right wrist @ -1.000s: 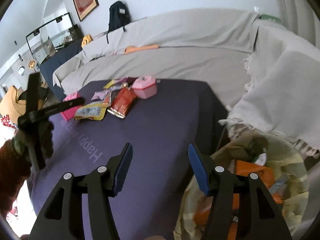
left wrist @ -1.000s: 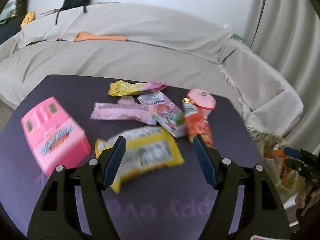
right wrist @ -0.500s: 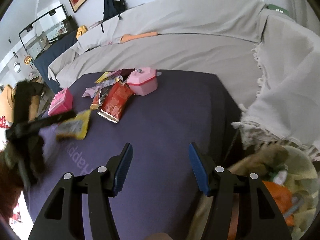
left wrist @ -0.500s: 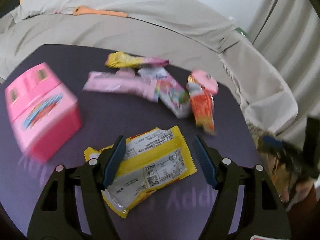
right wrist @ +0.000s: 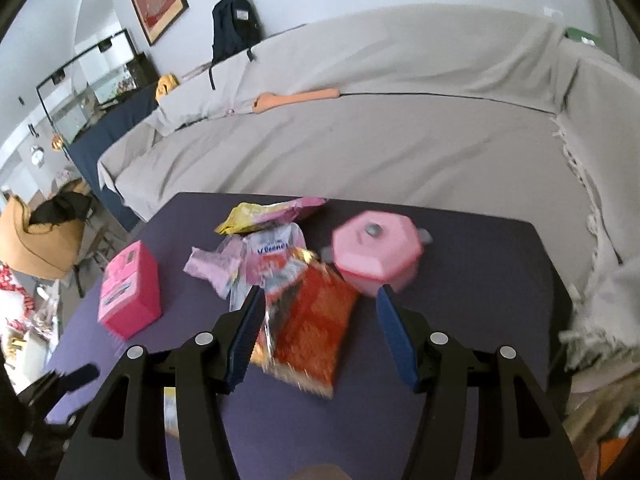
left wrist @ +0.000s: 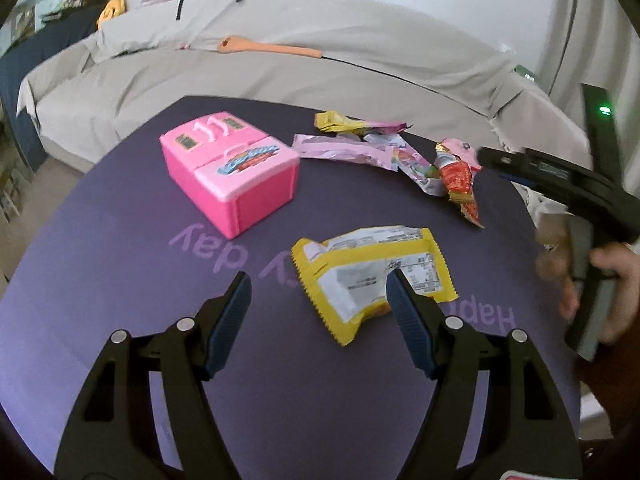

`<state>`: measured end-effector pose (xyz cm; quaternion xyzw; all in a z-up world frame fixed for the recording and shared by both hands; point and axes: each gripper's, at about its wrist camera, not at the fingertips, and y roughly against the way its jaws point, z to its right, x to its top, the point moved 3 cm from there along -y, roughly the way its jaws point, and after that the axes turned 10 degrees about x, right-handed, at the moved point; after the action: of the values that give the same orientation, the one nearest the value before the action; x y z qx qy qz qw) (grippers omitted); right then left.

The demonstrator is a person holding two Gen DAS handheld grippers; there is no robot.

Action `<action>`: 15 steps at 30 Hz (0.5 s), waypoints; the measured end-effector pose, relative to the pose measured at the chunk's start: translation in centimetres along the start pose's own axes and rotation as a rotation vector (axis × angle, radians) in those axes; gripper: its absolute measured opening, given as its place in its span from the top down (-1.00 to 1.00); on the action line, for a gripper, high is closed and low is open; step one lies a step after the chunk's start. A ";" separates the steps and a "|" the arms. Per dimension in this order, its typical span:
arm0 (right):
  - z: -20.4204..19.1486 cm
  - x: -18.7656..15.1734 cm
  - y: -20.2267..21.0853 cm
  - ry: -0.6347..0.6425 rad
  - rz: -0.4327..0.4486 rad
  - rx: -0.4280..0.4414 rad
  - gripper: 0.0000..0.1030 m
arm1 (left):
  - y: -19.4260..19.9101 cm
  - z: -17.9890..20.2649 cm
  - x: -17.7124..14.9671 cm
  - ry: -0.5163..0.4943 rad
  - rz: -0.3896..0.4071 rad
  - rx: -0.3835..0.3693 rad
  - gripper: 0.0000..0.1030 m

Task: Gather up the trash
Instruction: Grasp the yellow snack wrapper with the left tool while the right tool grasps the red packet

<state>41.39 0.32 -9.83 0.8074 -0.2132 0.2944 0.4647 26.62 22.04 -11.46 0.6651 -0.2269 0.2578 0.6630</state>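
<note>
My left gripper [left wrist: 318,292] is open and empty, just short of a yellow snack wrapper [left wrist: 372,276] that lies flat on the purple table [left wrist: 120,280]. My right gripper [right wrist: 320,304] is open and empty, with a red snack packet [right wrist: 316,328] between its fingers on the table [right wrist: 480,280]. Behind lie a pink wrapper [left wrist: 340,152], a tissue pack [right wrist: 272,248] and a yellow-pink wrapper [right wrist: 268,212]. The right gripper also shows at the right of the left wrist view [left wrist: 560,184].
A pink toy box [left wrist: 232,168] stands left of the wrappers. A pink lidded pot [right wrist: 376,248] sits right of the red packet. A covered grey sofa [right wrist: 360,140] runs behind the table. A trash bag [right wrist: 612,420] hangs by the table's right edge.
The right gripper has moved from the trash bag to the wrapper pile and now straddles the red packet. The left gripper has drawn back and shifted left of the yellow wrapper.
</note>
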 end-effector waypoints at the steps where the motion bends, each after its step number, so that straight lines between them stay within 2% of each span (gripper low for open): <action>1: 0.0 0.2 -0.8 0.005 -0.013 -0.014 -0.07 | 0.0 -0.4 -0.1 0.012 0.001 -0.005 -0.29; 3: 0.0 0.4 -2.5 0.012 -0.051 -0.054 -0.07 | 0.2 -1.1 -0.2 0.035 0.001 -0.018 -0.29; 6: 0.5 -0.2 -4.0 -0.007 -0.102 -0.056 -0.07 | 0.4 -2.4 -0.4 0.066 -0.003 -0.038 -0.29; 10: 0.5 -1.4 -4.1 -0.005 -0.133 -0.055 -0.07 | 0.5 -3.0 -0.6 0.073 -0.003 -0.043 -0.29; 15: 1.1 -2.9 -2.6 0.001 -0.163 -0.059 -0.07 | 1.0 -2.7 -0.3 0.075 0.013 -0.095 -0.29</action>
<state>41.20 0.79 -13.86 0.8078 -0.1549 0.2497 0.5110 25.67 24.74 -10.91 0.6215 -0.2180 0.2758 0.7001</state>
